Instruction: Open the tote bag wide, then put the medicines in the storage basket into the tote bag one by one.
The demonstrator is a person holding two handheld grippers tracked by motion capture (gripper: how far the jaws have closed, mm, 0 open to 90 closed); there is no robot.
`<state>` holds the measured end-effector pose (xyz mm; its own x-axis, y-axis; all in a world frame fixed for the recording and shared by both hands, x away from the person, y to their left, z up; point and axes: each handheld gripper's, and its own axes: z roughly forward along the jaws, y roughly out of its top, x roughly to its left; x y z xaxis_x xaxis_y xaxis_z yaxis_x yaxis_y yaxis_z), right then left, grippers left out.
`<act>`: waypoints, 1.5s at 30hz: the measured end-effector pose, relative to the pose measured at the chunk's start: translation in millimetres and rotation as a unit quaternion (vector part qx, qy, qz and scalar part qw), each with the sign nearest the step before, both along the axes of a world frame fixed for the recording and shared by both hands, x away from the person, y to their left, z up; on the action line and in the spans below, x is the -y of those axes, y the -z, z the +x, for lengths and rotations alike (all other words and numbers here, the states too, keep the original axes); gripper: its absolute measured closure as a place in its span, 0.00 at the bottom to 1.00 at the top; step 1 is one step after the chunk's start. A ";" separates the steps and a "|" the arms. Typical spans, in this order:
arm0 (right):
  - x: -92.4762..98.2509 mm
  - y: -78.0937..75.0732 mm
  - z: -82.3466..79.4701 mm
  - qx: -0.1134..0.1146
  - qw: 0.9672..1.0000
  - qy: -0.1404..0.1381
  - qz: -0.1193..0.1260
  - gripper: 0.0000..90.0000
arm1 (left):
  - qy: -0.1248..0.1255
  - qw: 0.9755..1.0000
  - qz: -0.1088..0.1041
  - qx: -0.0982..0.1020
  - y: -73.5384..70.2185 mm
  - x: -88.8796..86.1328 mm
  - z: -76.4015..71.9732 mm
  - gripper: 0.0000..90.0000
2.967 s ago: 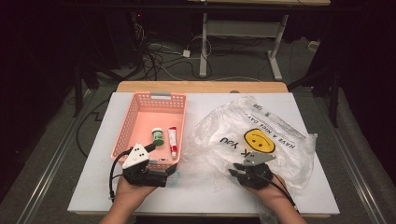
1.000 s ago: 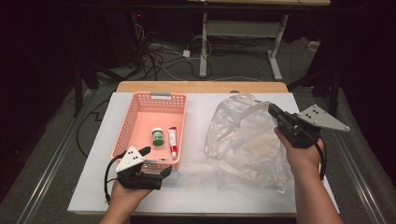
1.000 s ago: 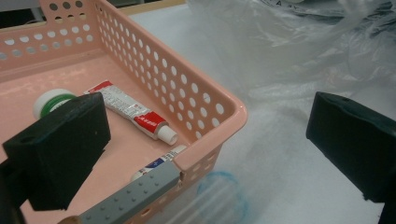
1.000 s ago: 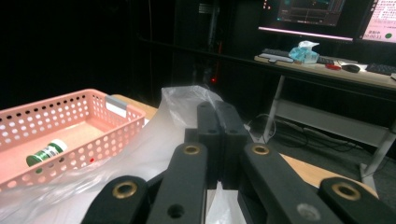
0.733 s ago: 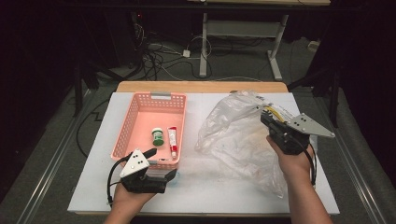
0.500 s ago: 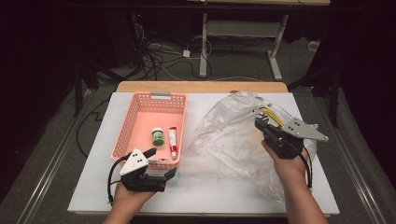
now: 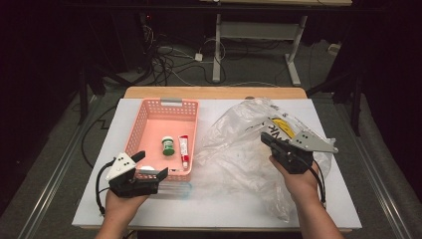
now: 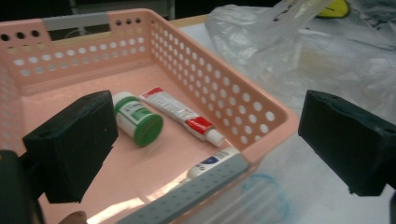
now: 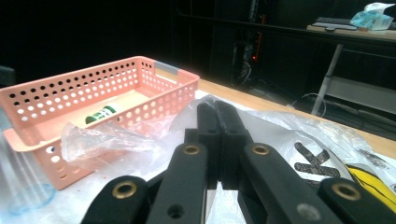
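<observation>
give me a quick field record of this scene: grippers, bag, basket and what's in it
left gripper: jaws open, at the near edge of the pink perforated plastic basket
right gripper: jaws shut on the clear crinkled plastic bag, holding it up off the white table
basket contents: green-capped white bottle, red and white tube, another white tube at the near wall
bag print: yellow and black, partly hidden

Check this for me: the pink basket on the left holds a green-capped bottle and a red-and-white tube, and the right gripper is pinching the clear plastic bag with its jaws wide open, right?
Not quite. The right gripper has its jaws shut, as the right gripper view shows, with the clear plastic bag pinched in them. The rest holds: the pink basket sits on the left with a green-capped bottle and a red-and-white tube inside.
</observation>
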<state>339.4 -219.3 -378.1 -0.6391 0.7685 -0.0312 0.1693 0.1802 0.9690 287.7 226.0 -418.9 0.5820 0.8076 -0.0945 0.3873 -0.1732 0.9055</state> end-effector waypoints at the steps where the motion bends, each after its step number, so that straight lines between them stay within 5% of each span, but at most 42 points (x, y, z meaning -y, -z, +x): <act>1: -0.1 -0.3 -1.1 0.001 1.000 -0.001 -0.003 1.00 | -0.006 1.000 0.001 -0.001 -0.2 -3.3 0.9 0.05; 10: 1.6 -5.3 -12.2 0.003 1.000 -0.003 -0.001 1.00 | -0.040 0.999 0.008 -0.018 -2.6 -17.4 11.4 0.05; 16: 0.4 -3.6 -19.1 0.004 1.000 -0.014 -0.012 1.00 | -0.037 0.999 0.000 -0.035 -9.2 -14.3 25.7 0.05; 32: 5.8 2.4 -23.2 0.003 1.000 -0.018 -0.011 1.00 | -0.030 0.996 0.024 -0.076 -19.3 3.3 58.2 0.05; 45: 7.5 3.8 -21.1 0.000 1.000 -0.015 -0.010 1.00 | -0.019 0.989 0.062 -0.135 -22.8 16.3 86.6 0.06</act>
